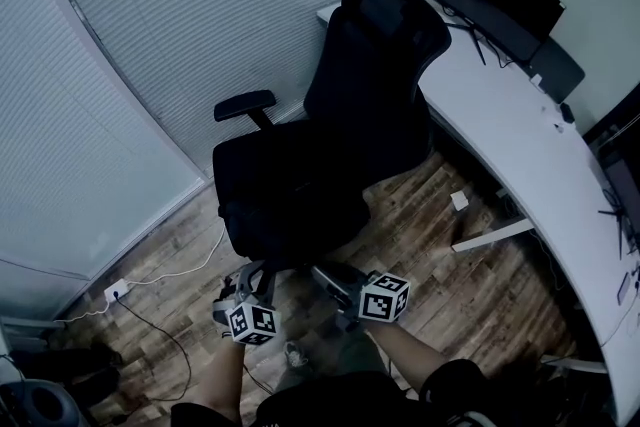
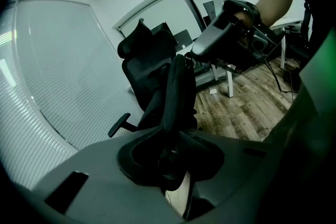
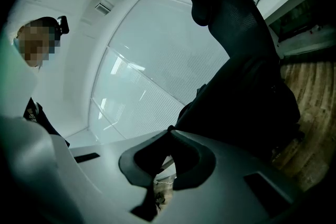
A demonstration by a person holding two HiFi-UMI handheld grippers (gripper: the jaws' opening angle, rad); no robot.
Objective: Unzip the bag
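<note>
- Seen from above, the long white curved desk and the black high-backed mesh office chair took up most of the wood-plank floor. Neither gripper view gave that layout. From up there, though, the bag was lost, black on black, against the chair seat.
- Only the left gripper view picked out the black fabric bag. A strip of it stood up out of the left gripper, whose jaws were clamped on it.
- The same view caught the right gripper, tip touching the top of that strip. Its own view showed the jaws drawn together with black material hard against them. What they nipped, I couldn't tell.
- The chair stood close behind the bag. A small white power strip lay well off by the ribbed frosted wall.
</note>
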